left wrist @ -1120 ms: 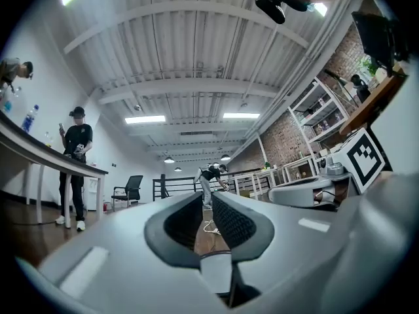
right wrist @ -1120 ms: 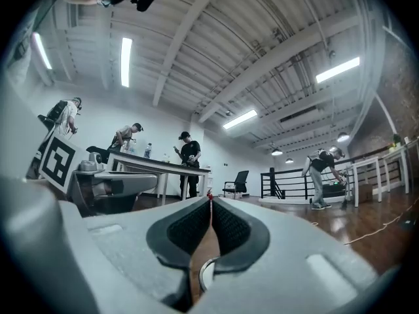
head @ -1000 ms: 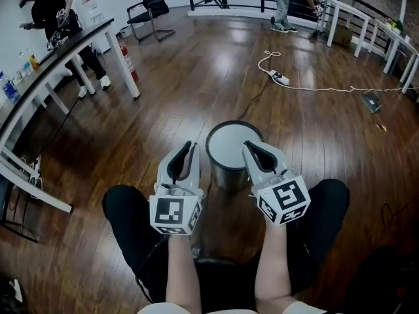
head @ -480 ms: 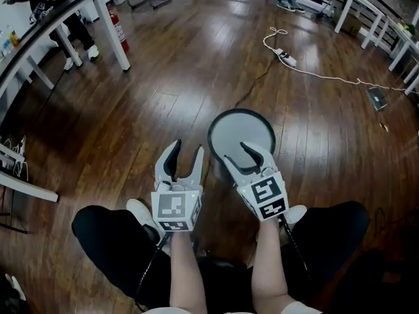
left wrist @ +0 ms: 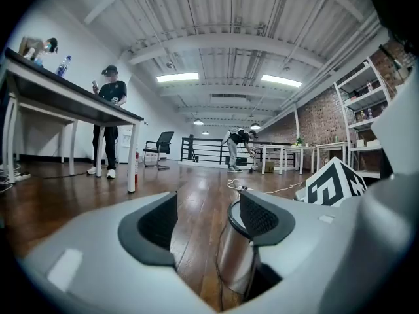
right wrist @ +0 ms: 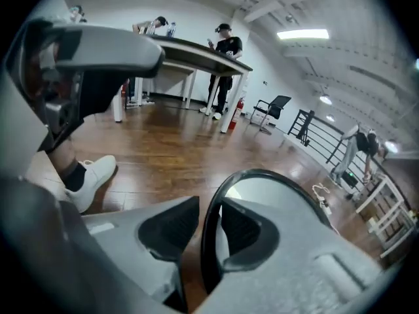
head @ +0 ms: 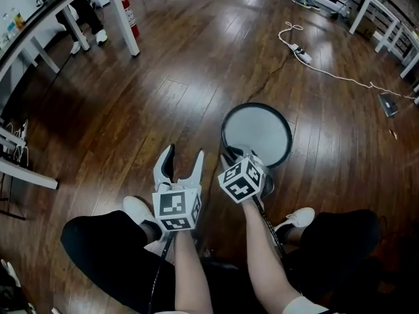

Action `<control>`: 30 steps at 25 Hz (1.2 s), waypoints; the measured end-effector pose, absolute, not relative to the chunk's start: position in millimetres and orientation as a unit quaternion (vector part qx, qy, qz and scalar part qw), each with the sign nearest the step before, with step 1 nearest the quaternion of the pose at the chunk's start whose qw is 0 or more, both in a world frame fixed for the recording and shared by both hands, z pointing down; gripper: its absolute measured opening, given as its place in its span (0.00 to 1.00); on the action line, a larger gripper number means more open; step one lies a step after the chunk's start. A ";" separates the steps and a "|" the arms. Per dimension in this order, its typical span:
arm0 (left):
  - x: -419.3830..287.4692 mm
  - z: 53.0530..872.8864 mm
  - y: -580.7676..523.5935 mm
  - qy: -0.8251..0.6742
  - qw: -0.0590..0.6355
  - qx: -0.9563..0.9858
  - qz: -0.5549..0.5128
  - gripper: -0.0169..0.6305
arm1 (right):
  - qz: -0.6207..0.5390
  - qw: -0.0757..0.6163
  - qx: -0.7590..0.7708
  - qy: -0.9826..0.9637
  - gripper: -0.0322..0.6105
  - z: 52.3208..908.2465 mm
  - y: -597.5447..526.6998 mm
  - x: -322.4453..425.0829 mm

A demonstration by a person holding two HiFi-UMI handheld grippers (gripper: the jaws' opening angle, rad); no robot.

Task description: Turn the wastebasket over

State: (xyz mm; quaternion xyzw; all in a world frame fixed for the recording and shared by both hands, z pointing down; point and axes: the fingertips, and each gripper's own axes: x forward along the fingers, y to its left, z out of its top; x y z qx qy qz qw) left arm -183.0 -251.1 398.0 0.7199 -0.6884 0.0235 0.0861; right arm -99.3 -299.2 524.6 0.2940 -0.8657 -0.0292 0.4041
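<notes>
Wastebasket: the wastebasket stands upright, mouth up, on the wood floor just ahead of your feet. It has a black rim round a pale inside.
Right gripper: your right gripper tips down over the near edge of the rim, one jaw inside and one outside. Its jaws have just been closing and stand partly apart. The rim is between them, and a strip of floor shows between the outer pad and the rim, so it is not clamped.
Left gripper: your left gripper is just left of the basket and clear of it. Its jaws have just been opening and are spread wide, with nothing between them but floor.
Head view only: it shows both grippers side by side, your white shoes under them, a fire extinguisher by a table leg, and a cable lying well beyond the basket.
Left gripper view only: it shows the basket's shiny metal wall just past the right-hand jaw. It also shows a person standing at the long table, a chair and shelves on a brick wall.
Right gripper view only: it shows the rim running up between the two pads, with the inner pad close against it.
Against a second ago: both grippers were then higher and shut, one on each side of the basket. Now they are lower, and the right one has gone onto the rim. The basket is still on the same boards, still upright.
</notes>
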 end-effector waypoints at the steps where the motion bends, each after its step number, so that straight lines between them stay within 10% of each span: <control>1: -185.4 400.1 -250.0 -0.689 0.089 0.719 0.023 0.52 | -0.036 0.410 0.302 -0.860 0.17 526.7 -302.3 -98.5; 13: -185.8 406.2 -250.6 -0.687 0.105 0.719 0.006 0.47 | 0.040 0.358 0.272 -0.892 0.14 503.9 -291.6 -86.1; 25: -178.3 419.4 -250.2 -0.680 0.131 0.721 -0.002 0.45 | 0.373 -0.072 0.345 -0.858 0.13 465.2 -314.2 18.6; 30: -177.5 435.7 -250.3 -0.678 0.152 0.719 0.007 0.44 | 0.410 -0.032 0.436 -0.801 0.12 519.1 -320.4 88.3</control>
